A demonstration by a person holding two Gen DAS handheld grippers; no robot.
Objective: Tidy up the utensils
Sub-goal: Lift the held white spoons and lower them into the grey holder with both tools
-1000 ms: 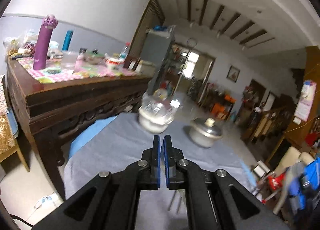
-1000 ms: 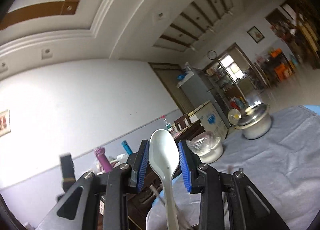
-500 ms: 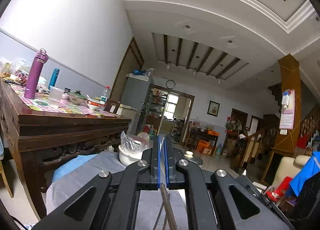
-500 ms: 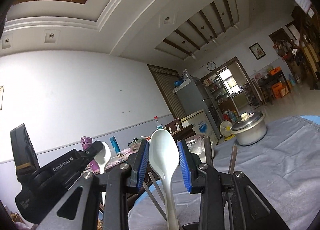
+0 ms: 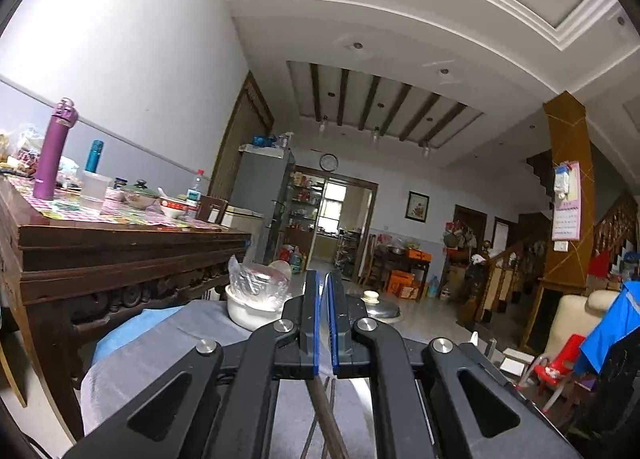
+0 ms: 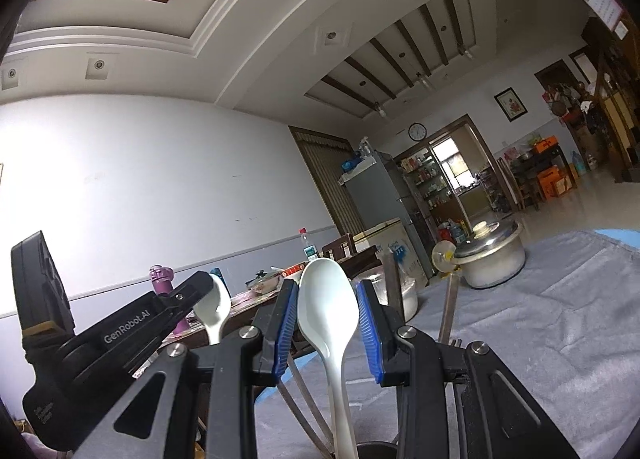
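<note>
Closest, the right gripper [image 6: 327, 323] has its jaws around a white spoon [image 6: 328, 307], bowl upward. Nearby, the left gripper [image 5: 324, 319] pinches a thin brown stick [image 5: 326, 415]. Farther on the grey cloth [image 6: 540, 319] stands a lidded pot [image 6: 490, 255].

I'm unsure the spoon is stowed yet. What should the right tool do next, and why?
Probably open the right tool and let go: the white spoon sits bowl-up between its pads, and its handle reaches down to the dark holder at the bottom edge.
</note>
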